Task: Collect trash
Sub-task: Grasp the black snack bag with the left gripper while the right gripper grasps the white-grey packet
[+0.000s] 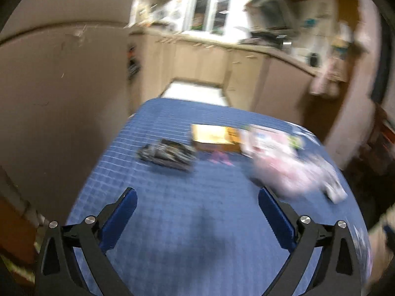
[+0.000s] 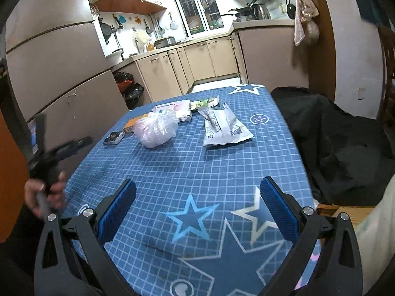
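A knotted plastic bag [image 2: 156,130] holding something pale sits on the blue surface [image 2: 187,162] beside a torn white packet [image 2: 223,127]. Both tools, left tool [image 1: 197,203] and right tool [image 2: 197,193], hang released above the cloth, angled downward, gripping nothing.

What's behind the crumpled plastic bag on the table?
Behind the crumpled plastic bag lie a white-pink box and an orange box; the bag covers their near edges.

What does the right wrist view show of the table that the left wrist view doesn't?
Right wrist only: the left gripper in a hand, open and empty, and a white torn packet lying apart from the rest.
Left wrist only: nothing extra on the table; it is blurred.
Both: the blue tablecloth, small black box, orange box, crumpled clear bag and white-pink box. The right gripper is open too.
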Action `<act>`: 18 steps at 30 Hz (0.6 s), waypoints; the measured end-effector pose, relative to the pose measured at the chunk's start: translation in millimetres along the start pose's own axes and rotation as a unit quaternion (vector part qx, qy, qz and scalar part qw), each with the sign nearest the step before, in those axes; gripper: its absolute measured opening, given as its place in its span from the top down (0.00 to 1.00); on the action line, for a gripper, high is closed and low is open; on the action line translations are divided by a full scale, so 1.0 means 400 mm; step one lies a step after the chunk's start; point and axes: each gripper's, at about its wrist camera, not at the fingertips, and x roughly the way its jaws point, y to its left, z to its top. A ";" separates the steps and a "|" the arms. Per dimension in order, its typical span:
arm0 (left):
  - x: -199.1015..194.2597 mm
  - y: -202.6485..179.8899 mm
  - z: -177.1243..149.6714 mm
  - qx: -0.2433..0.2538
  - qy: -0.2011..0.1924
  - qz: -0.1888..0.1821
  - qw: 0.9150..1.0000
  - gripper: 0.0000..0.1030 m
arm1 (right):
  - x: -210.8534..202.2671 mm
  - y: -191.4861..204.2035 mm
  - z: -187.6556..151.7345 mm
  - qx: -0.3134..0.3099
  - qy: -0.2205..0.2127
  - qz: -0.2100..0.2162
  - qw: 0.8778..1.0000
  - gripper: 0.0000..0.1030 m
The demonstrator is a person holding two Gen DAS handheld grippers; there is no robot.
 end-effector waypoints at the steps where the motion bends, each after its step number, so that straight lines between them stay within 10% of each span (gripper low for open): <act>1: 0.026 0.011 0.021 -0.016 0.011 0.004 1.000 0.05 | 0.006 -0.001 0.003 0.002 0.001 0.001 1.000 0.06; 14: 0.318 0.021 0.131 -0.074 0.081 0.150 0.983 0.05 | 0.068 -0.024 0.041 -0.001 0.012 -0.002 1.000 0.06; 18: 0.306 0.011 0.127 -0.045 0.079 0.162 0.983 0.27 | 0.093 -0.023 0.100 -0.028 0.000 -0.018 0.999 0.06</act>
